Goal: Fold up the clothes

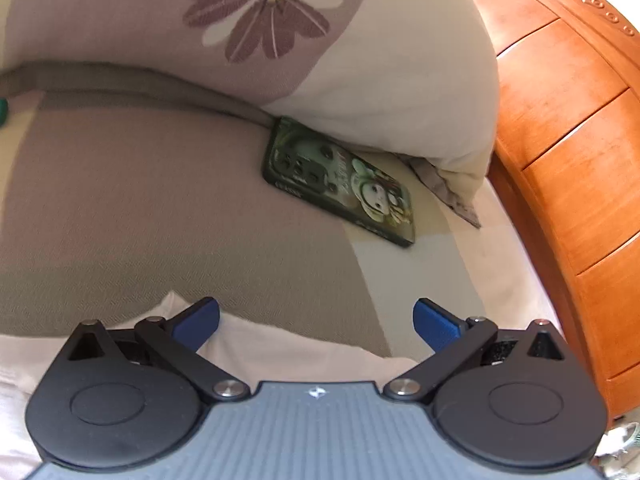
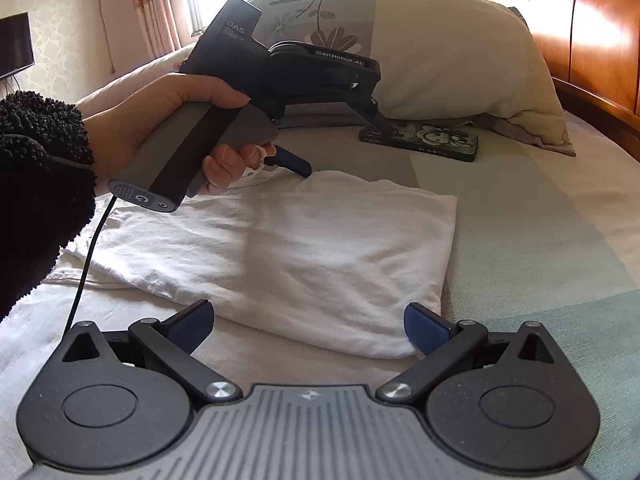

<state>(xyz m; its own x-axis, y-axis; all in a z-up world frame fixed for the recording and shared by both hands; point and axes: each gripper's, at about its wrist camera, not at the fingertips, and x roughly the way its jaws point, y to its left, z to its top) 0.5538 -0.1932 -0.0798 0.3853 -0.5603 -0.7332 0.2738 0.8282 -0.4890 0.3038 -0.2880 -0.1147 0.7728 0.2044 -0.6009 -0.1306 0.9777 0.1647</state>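
**Soft white garment, partly folded, both grippers open and empty**

The white garment [image 2: 280, 248] lies flat on the bed [image 2: 540, 240], already doubled into a rough rectangle, its right edge a clean fold and its left side looser, with layered hems showing. It looks like thin cotton: light, limp and not slippery, so it will sag and crease wherever it is lifted and will not hold a shape unaided. Judging from that, the best holds are the corners or the folded edge, pinching all layers together so none slips out.

The right hand-held gripper [image 2: 308, 326] hovers over the near edge, jaws spread wide, nothing between them; its right pad sits near the near right corner of the cloth. The left hand-held gripper [image 1: 316, 322], held by a hand [image 2: 160, 120] in a dark fleecy sleeve [image 2: 36, 184], is over the far edge, likewise wide open and empty.

A phone [image 2: 420, 140] rests beyond the cloth, against the pillow [image 2: 460, 60], clear of the fold.
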